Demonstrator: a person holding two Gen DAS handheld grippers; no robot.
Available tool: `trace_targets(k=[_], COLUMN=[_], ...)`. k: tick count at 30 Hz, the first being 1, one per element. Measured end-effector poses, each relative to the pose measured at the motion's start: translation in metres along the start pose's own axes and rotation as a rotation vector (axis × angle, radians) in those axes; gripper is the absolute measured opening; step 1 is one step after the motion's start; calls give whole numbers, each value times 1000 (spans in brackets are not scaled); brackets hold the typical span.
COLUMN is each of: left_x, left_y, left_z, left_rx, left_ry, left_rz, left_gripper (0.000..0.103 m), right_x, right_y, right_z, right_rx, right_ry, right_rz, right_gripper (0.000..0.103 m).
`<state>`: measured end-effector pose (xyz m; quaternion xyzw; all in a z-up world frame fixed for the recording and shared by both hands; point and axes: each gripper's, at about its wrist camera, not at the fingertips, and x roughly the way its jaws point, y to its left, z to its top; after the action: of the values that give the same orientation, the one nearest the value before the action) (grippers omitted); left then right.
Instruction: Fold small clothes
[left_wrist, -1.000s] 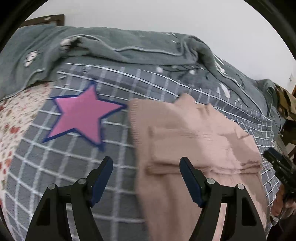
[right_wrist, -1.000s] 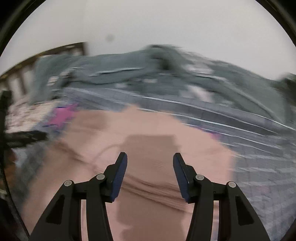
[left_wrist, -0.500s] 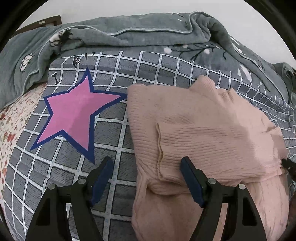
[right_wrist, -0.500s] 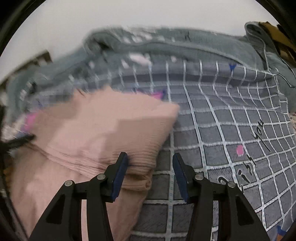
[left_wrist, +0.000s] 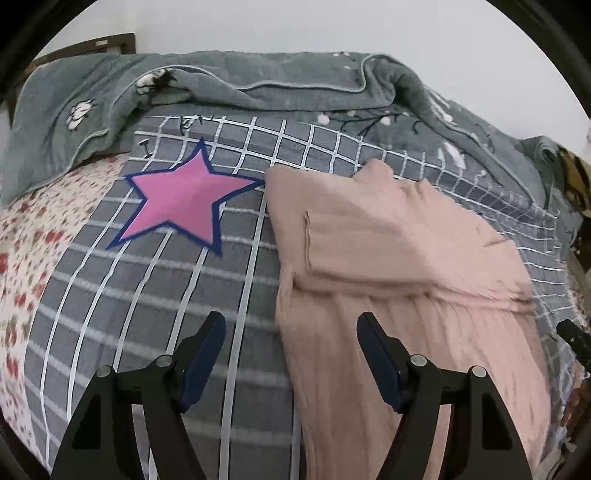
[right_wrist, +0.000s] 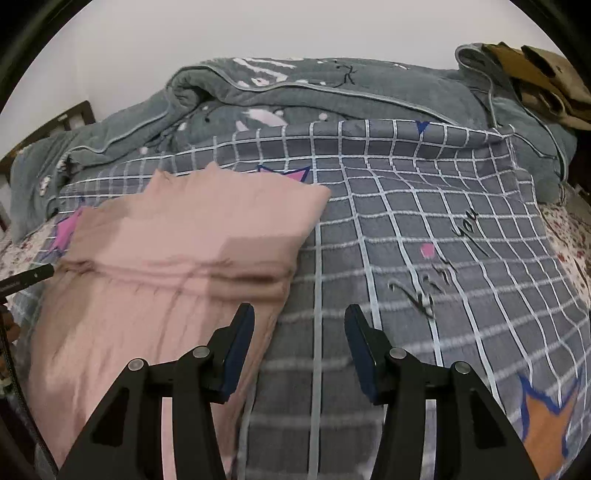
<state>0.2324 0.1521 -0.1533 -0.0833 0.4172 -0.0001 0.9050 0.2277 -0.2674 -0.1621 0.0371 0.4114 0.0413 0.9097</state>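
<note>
A pink knit sweater (left_wrist: 399, 266) lies flat on the grey checked bedspread (left_wrist: 155, 295), its sleeves folded across the chest and a crease line across the middle. My left gripper (left_wrist: 291, 354) is open and empty, hovering over the sweater's left edge near its lower half. In the right wrist view the sweater (right_wrist: 177, 251) lies to the left. My right gripper (right_wrist: 299, 343) is open and empty over the sweater's right edge and the bedspread (right_wrist: 424, 240). The right gripper's tip shows at the left view's right edge (left_wrist: 572, 338).
A crumpled grey-green blanket (left_wrist: 258, 85) is heaped along the far side of the bed. A pink star (left_wrist: 184, 199) is printed left of the sweater. A floral sheet (left_wrist: 33, 236) lies at the far left. A brown item (right_wrist: 539, 70) sits at the far right.
Both grippers have drawn back toward me and away from the folded sleeves, now standing over the sweater's lower side edges. The sweater lies still.
</note>
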Motion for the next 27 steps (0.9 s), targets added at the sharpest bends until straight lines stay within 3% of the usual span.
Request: trace_targets(k=[3,9,12,16,27], left_x=[-19,-50,-62,-74,-102], left_y=[7,15,17,17,21], left_z=[-17,-47,-64,-83,-127], left_rx=[-34,-46,-40,-27,-69], left_ry=[-4,-19,0,28,-16], left_rz=[-18,25,2,-31,-71], left_gripper=[69,65,64,64,64], right_x=[-24,-60,-70,-80,-95], right_y=[1,7,11,20,30], right_z=[-11,-38,-53,-71,-120], right_rx=[3,-10,-17,-50,-44], right_ry=[-20,-22,-7,2,81], right_rz=[-35,4,58,65,96], right_gripper=[50,44,44,44,44])
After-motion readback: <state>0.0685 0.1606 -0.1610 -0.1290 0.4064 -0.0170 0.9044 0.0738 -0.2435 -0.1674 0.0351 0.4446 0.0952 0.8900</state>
